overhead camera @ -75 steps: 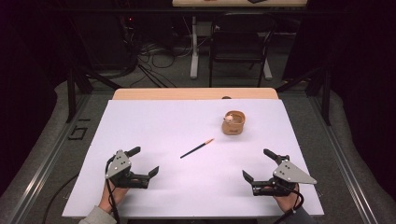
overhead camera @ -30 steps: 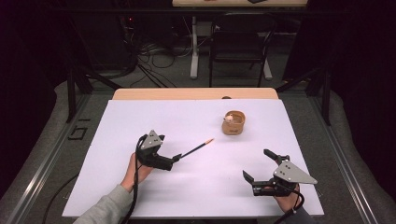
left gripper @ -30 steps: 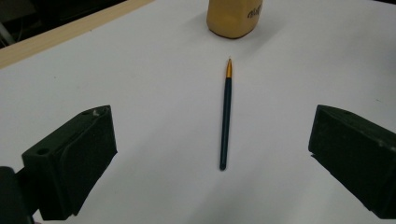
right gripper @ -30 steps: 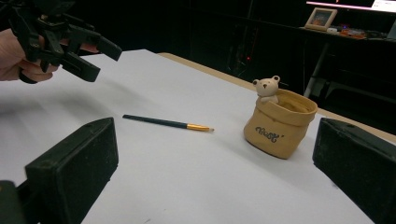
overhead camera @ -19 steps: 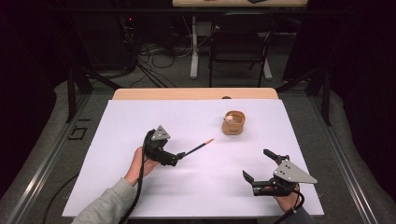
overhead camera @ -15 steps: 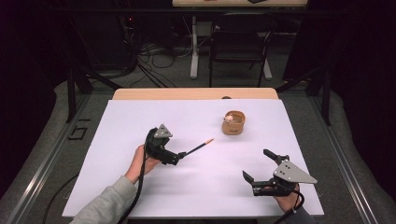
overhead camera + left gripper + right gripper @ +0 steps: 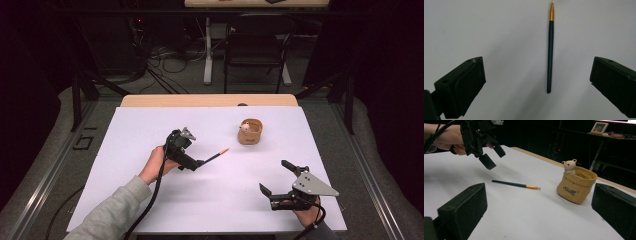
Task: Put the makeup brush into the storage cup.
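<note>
We see the pen [image 7: 215, 157] lying flat on the white worktop [image 7: 150, 125], near its middle, its dark barrel end pointing toward the near left corner and its gold tip toward the far right one. In the left gripper view the pen [image 7: 550, 50] runs straight away from the camera, its blunt end lying between the two black jaws but touching neither. Our left gripper [image 7: 196, 163] hangs just over that blunt end with its jaws spread wide and nothing held; from the right gripper view it [image 7: 492, 155] is clearly above the sheet, with a gap between its jaws and the pen [image 7: 515, 184]. Two and a half seconds ago this gripper sat near the near left edge of the worktop; since then it has come forward and inward, and over the last half second it has only crept a little closer to the pen, which has not shifted. Beyond the pen's tip, toward the far right part of the worktop, stands the tan pouch-shaped holder [image 7: 249, 133] with a small bear figure [image 7: 569, 166] on its rim, well apart from the pen. Our right gripper [image 7: 277, 181] rests by the near right edge, jaws wide apart and empty, in the same spot as before.
</note>
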`<action>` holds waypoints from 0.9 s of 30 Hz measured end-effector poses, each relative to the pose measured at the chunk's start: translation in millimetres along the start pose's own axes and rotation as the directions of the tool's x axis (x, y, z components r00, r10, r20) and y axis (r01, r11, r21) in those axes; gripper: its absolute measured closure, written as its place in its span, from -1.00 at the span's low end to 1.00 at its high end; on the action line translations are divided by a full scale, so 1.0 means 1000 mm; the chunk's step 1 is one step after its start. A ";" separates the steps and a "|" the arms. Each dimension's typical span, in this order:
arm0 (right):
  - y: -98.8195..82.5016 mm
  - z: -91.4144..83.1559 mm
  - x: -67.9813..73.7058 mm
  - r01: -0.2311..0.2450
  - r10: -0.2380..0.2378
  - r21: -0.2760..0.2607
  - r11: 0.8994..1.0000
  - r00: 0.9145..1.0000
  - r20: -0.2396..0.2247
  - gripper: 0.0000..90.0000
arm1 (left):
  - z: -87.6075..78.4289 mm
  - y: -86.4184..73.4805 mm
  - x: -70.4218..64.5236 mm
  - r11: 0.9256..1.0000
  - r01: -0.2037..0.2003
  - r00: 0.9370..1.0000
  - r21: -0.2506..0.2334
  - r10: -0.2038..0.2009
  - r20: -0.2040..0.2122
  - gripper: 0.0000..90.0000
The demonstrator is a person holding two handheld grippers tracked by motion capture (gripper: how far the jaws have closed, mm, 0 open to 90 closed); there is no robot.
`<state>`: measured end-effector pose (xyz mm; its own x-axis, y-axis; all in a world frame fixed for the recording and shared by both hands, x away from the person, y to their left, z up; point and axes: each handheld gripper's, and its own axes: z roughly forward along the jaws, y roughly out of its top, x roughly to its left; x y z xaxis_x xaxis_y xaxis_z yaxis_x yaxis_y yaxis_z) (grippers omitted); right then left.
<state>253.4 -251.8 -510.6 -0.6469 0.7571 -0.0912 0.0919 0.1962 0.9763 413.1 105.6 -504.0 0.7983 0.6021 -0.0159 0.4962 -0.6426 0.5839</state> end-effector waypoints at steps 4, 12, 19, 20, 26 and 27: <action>0.000 0.000 0.000 0.002 -0.002 0.000 1.000 1.000 -0.001 -1.00 | 0.003 0.006 0.002 1.000 0.007 1.000 0.018 -0.007 0.001 -0.99; 0.000 0.000 0.000 0.000 0.000 0.001 1.000 1.000 -0.003 -1.00 | 0.009 0.019 0.004 0.997 -0.015 1.000 0.072 0.016 -0.021 -1.00; 0.000 0.000 0.000 0.001 -0.001 0.002 1.000 1.000 -0.006 -1.00 | 0.016 0.028 0.003 0.992 -0.031 0.999 0.122 0.034 -0.023 -0.99; 0.000 0.001 0.000 0.001 -0.001 -0.002 1.000 1.000 -0.004 -1.00 | 0.016 0.028 0.003 0.992 -0.031 0.999 0.122 0.034 -0.023 -0.99; 0.000 0.001 0.000 0.001 -0.001 -0.002 1.000 1.000 -0.004 -1.00 | 0.022 0.036 -0.002 0.984 -0.049 0.998 0.170 0.054 -0.028 -0.98; 0.000 0.001 0.000 0.000 0.000 -0.002 1.000 1.000 -0.003 -1.00 | 0.022 0.036 -0.002 0.984 -0.049 0.998 0.170 0.054 -0.028 -0.95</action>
<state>253.8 -251.6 -511.0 -0.6494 0.7550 -0.0909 0.0898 0.1949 0.9767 437.3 70.8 -501.2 0.8142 0.5793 0.0382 0.5077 -0.7425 0.4370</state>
